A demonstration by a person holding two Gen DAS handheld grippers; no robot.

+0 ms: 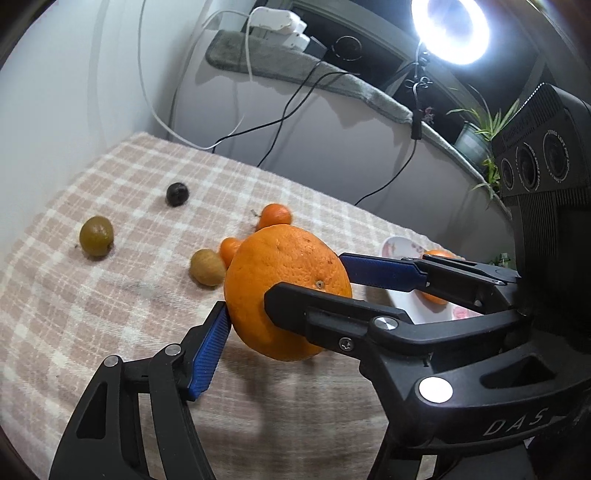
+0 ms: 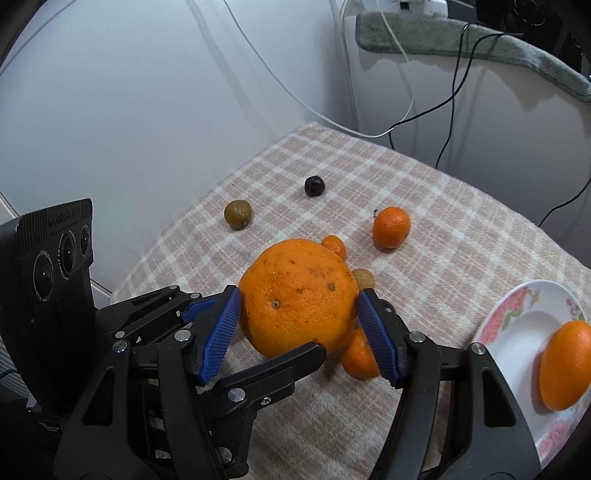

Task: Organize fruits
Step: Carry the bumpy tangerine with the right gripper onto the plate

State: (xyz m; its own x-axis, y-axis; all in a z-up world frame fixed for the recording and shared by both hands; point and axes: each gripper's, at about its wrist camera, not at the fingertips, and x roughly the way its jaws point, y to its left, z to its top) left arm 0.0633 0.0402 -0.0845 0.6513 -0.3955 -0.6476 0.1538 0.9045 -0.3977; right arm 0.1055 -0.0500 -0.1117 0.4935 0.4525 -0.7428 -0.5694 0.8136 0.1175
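Observation:
A large orange (image 1: 288, 273) (image 2: 295, 295) hangs just above the checked cloth, and both grippers grip it. My left gripper (image 1: 247, 302) (image 2: 266, 325) is shut on it, one blue pad low on its left, the other finger across its front. My right gripper (image 2: 299, 314) (image 1: 354, 273) clamps it from both sides with its blue pads. On the cloth lie a greenish fruit (image 1: 96, 235) (image 2: 238, 214), a dark round fruit (image 1: 177, 194) (image 2: 314, 185), a mandarin (image 1: 275, 216) (image 2: 391, 227), a tiny orange fruit (image 2: 334, 245), a tan fruit (image 1: 207, 266) and another mandarin (image 2: 358, 356), partly hidden.
A flowered white plate (image 2: 517, 314) (image 1: 391, 251) at the right edge holds one orange fruit (image 2: 565, 369). Behind the table stand a pale wall, a white unit with a grey mat (image 2: 480, 40), hanging cables, a ring light (image 1: 448, 26) and a potted plant (image 1: 476, 136).

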